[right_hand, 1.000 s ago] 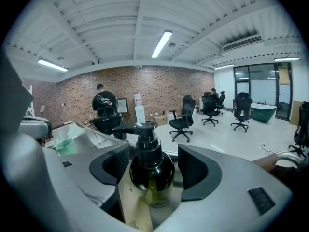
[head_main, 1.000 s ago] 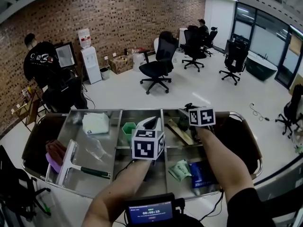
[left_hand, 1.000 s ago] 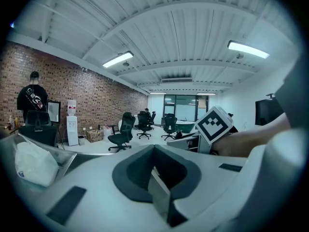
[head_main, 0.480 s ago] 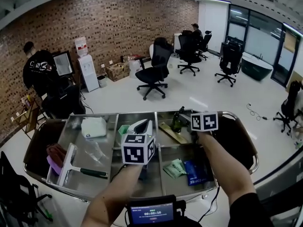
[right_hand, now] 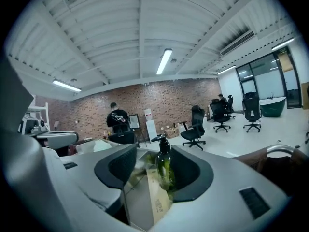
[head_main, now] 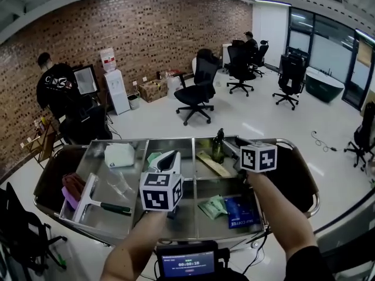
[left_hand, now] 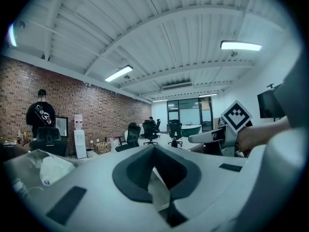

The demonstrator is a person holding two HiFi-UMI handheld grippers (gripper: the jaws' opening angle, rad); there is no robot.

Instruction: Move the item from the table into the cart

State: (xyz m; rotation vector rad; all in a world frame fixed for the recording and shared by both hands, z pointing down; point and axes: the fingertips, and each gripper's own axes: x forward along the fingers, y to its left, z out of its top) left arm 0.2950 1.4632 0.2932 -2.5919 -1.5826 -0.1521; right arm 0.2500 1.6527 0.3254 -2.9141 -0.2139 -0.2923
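Observation:
A dark green pump bottle (head_main: 218, 146) stands upright in the cart's far right compartment (head_main: 234, 189), beside a long cardboard strip (head_main: 213, 164). My right gripper (head_main: 233, 148) is just right of it. In the right gripper view the bottle (right_hand: 164, 166) stands between the two dark pads, close to the right one, with a gap on the left; the jaws are closing. My left gripper (head_main: 170, 161) hovers over the cart's middle, its white fingers together and nothing in them. Its pads (left_hand: 145, 170) meet at the tips.
The steel cart (head_main: 296, 157) also holds a white pack (head_main: 119, 154), a green cup (head_main: 153, 157), a squeegee (head_main: 94, 201), a purple cloth (head_main: 71, 189), a green packet (head_main: 212, 206) and a blue coffee bag (head_main: 240, 211). Office chairs and a person stand beyond.
The bottle has gone from leaning under the right gripper to standing upright in the compartment. The right gripper has drawn back to the right. The left gripper has come down towards me.

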